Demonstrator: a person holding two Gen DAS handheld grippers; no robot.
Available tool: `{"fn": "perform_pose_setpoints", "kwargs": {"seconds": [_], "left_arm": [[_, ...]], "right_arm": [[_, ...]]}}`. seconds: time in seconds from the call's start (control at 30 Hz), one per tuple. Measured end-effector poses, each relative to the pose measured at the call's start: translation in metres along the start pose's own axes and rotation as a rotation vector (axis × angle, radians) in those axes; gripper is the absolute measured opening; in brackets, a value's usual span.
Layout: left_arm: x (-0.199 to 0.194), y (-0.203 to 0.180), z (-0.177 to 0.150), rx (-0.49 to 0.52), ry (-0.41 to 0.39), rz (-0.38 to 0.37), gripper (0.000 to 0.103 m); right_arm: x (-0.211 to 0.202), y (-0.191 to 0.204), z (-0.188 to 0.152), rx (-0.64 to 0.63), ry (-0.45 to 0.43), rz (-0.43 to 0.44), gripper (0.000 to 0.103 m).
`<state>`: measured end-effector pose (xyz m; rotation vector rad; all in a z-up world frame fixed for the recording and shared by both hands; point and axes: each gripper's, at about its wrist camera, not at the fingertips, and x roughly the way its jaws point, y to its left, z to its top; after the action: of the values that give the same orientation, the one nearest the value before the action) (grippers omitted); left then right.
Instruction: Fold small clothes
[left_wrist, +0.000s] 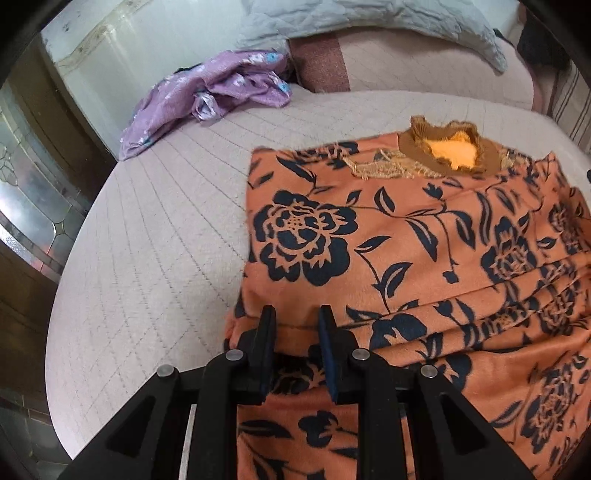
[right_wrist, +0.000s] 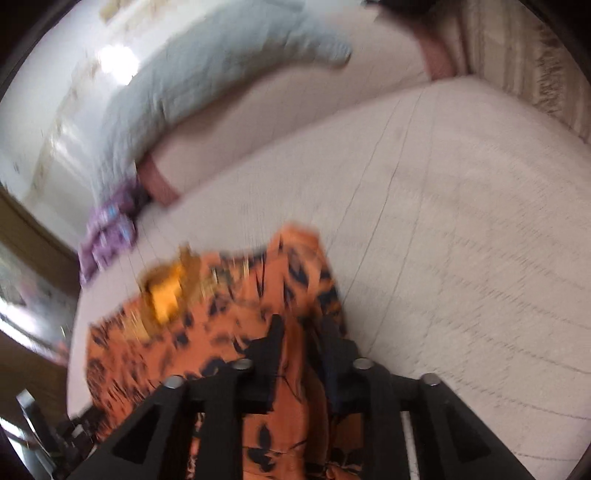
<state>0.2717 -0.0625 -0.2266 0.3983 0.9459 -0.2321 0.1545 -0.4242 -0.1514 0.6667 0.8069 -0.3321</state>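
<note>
An orange top with dark blue flowers (left_wrist: 424, 251) lies on the pale quilted bed (left_wrist: 155, 258), its brown collar (left_wrist: 447, 147) pointing away. My left gripper (left_wrist: 297, 317) sits at the garment's lower left edge, jaws a little apart with a fold of the orange cloth between them. In the blurred right wrist view the same top (right_wrist: 221, 306) fills the lower middle. My right gripper (right_wrist: 301, 328) has a ridge of the orange cloth between its narrowly spaced jaws, near the garment's right edge.
A crumpled purple floral garment (left_wrist: 210, 92) lies at the far left of the bed, also showing in the right wrist view (right_wrist: 107, 236). A grey quilt (left_wrist: 369, 22) and pink pillows (left_wrist: 406, 62) lie at the head. A wall and a glass door (left_wrist: 33, 192) stand left.
</note>
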Motion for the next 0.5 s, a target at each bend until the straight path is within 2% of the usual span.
{"fn": "perform_pose_setpoints", "kwargs": {"seconds": [0.07,0.1,0.13,0.17,0.2,0.27,0.33,0.4,0.47,0.5], "left_arm": [[-0.011,0.002,-0.001,-0.006,-0.041,0.004,0.028],[-0.015,0.002,-0.001,-0.012,-0.058,0.001,0.032],[-0.017,0.003,0.0,-0.022,-0.065,-0.001,0.037],[-0.016,0.005,0.002,-0.037,-0.061,-0.002,0.038],[-0.014,0.006,0.003,-0.047,-0.053,-0.003,0.038],[-0.008,0.007,0.005,-0.063,-0.033,0.002,0.038],[0.0,0.006,0.004,-0.064,-0.005,0.0,0.038],[0.01,0.005,0.001,-0.05,0.038,0.004,0.038],[0.015,0.001,-0.001,-0.018,0.041,0.018,0.038],[0.014,-0.001,0.0,-0.001,0.045,0.027,0.038]], "right_arm": [[-0.016,0.0,-0.005,0.016,-0.059,0.004,0.077],[-0.022,0.002,-0.009,0.007,-0.076,0.023,0.077],[-0.024,0.01,-0.015,-0.032,-0.048,0.05,0.075],[-0.025,0.017,-0.019,-0.061,-0.022,0.071,0.067],[-0.023,0.025,-0.025,-0.09,0.002,0.091,0.051],[-0.015,0.039,-0.04,-0.167,0.06,0.101,0.034],[-0.007,0.047,-0.055,-0.217,0.102,0.092,0.033],[0.007,0.05,-0.068,-0.237,0.184,0.092,0.033],[0.024,0.051,-0.082,-0.268,0.279,0.058,0.033],[0.026,0.052,-0.085,-0.285,0.266,0.051,0.032]]}}
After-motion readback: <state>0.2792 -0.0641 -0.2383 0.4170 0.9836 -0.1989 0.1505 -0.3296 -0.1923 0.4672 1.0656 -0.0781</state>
